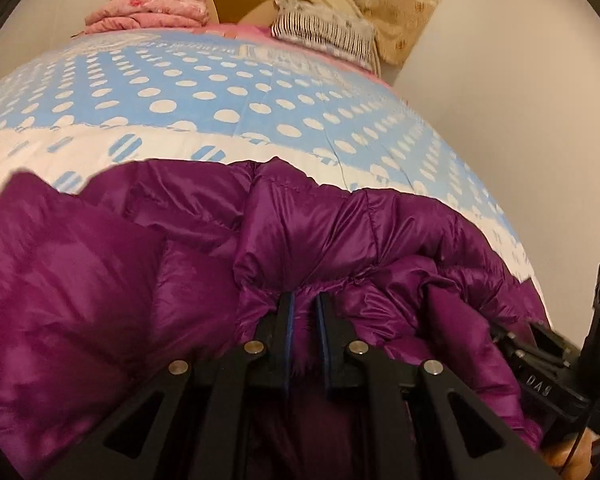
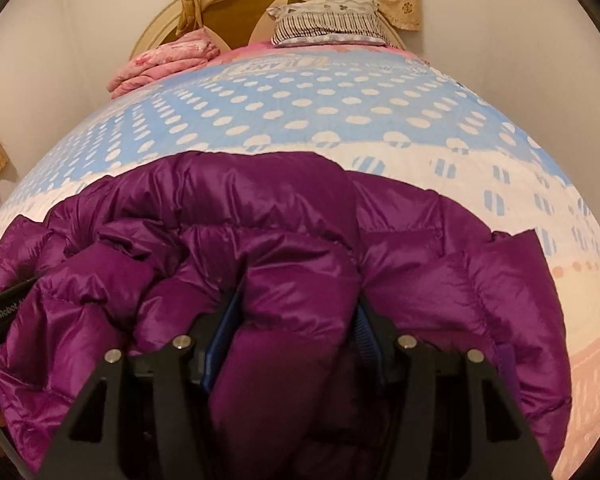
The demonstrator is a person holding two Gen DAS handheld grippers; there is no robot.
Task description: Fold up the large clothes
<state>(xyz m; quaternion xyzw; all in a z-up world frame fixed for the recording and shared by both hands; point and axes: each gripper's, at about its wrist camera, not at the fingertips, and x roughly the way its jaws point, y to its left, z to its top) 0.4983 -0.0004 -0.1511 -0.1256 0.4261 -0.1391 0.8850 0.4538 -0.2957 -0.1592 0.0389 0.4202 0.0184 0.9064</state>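
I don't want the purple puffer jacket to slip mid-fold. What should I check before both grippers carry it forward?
1. Left gripper pinching a thin fold of the purple puffer jacket: ok.
2. Right gripper clamped around a thick padded roll: ok.
3. Polka-dot bedspread ahead free for laying: ok.
4. Pink folded quilt and striped pillow out of the way: ok.
5. Sleeves tucked: cannot tell.

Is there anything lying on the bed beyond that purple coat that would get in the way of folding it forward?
Nothing visible does. Beyond the purple coat the dotted bedspread lies bare; the pink bedding and striped pillow sit far off at the headboard.
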